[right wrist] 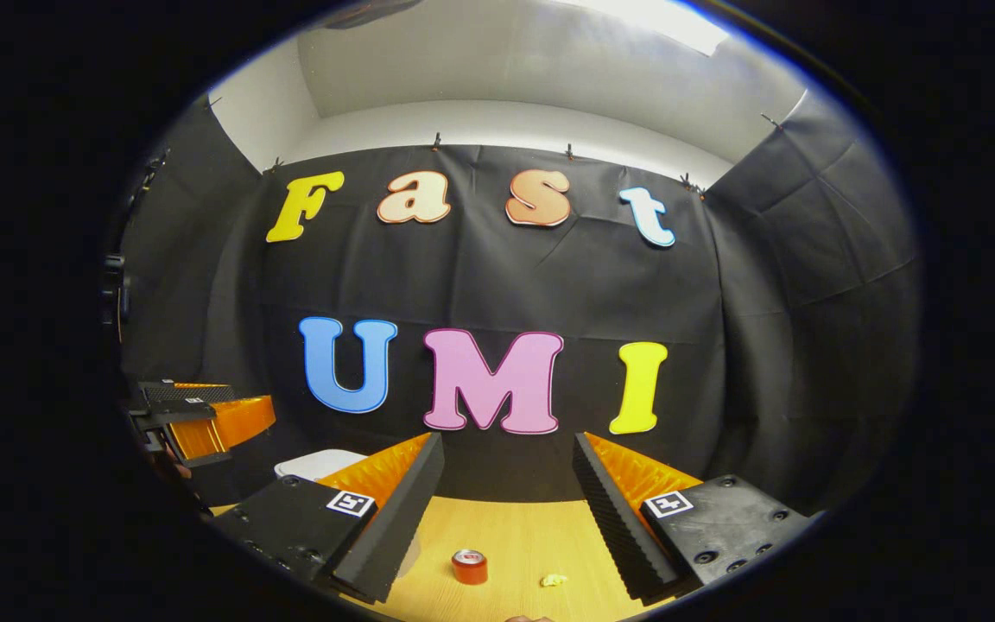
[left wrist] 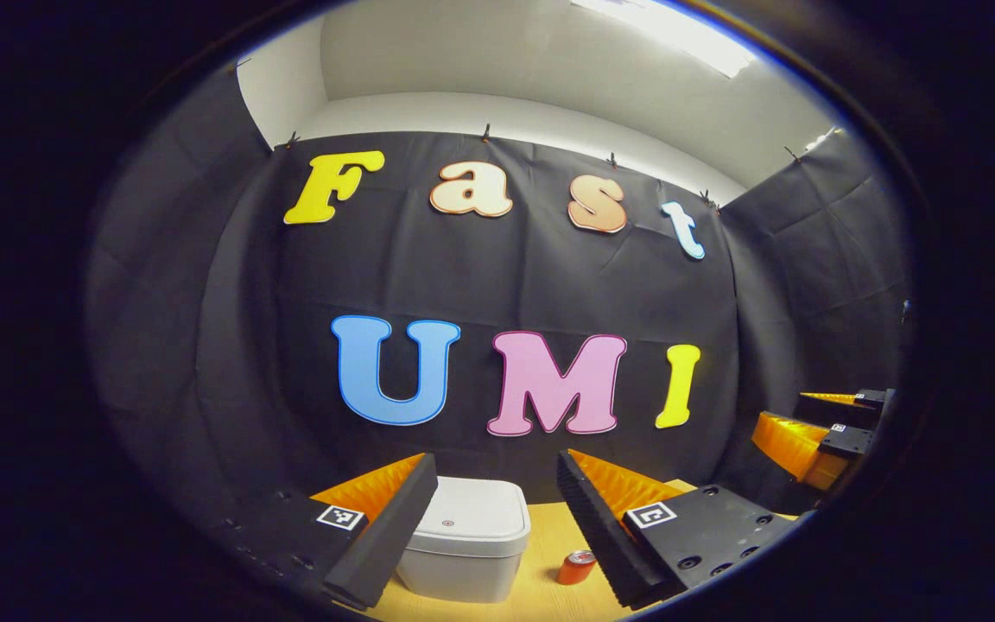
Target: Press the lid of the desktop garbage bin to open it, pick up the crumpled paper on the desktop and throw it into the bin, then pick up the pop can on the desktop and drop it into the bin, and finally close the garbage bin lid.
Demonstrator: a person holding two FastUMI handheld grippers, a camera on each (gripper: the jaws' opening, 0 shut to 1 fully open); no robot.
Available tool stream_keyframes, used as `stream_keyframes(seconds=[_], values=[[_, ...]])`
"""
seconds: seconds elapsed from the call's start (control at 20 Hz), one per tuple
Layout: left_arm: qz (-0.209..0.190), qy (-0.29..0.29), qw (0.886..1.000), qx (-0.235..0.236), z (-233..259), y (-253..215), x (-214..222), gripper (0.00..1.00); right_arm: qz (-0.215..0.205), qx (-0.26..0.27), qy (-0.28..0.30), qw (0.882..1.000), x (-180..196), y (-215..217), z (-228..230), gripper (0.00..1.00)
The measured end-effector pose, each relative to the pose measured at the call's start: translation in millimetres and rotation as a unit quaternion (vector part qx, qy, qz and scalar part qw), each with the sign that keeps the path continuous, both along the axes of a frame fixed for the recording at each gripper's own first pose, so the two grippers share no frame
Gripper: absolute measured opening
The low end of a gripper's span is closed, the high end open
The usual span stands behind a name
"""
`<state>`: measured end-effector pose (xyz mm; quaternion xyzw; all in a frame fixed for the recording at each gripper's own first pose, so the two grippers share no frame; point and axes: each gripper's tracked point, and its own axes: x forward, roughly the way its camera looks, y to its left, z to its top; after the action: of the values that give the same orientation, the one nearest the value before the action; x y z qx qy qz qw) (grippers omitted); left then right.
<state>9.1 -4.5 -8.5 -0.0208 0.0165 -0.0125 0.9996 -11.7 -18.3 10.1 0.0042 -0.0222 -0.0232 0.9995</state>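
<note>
The white desktop bin (left wrist: 467, 540) stands on the wooden table (left wrist: 541, 587) with its lid shut; a corner of the bin (right wrist: 316, 464) peeks out behind my right gripper's left finger. A red pop can (left wrist: 577, 568) stands upright to the bin's right, and the can (right wrist: 469, 567) sits ahead of my right gripper. A small yellow crumpled paper (right wrist: 554, 580) lies right of the can. My left gripper (left wrist: 497, 484) is open above the table, in front of the bin. My right gripper (right wrist: 508, 466) is open too, with nothing between its fingers.
The black cloth wall closes off the back and sides. My right gripper (left wrist: 817, 432) shows at the far right of the left gripper view. My left gripper (right wrist: 204, 415) shows at the far left of the right gripper view.
</note>
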Motion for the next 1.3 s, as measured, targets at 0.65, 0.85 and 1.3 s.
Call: stream_keyframes(seconds=[0.65, 0.85, 1.3], values=[[-0.014, 0.015, 0.999, 0.027, -26.2, 28.0, 58.3, 0.81, 0.02, -0.012, 0.021, 1.0, 9.8, 13.2, -15.4, 0.97], [-0.008, 0.032, 0.999, 0.037, -47.4, 41.6, 78.8, 0.69, 0.023, -0.016, 0.029, 0.999, 17.2, 12.6, -22.4, 0.97], [-0.005, 0.101, 0.995, 0.007, -114.7, 46.7, 124.9, 0.2, 0.012, -0.033, 0.054, 0.998, 27.4, -7.3, -44.9, 0.97]])
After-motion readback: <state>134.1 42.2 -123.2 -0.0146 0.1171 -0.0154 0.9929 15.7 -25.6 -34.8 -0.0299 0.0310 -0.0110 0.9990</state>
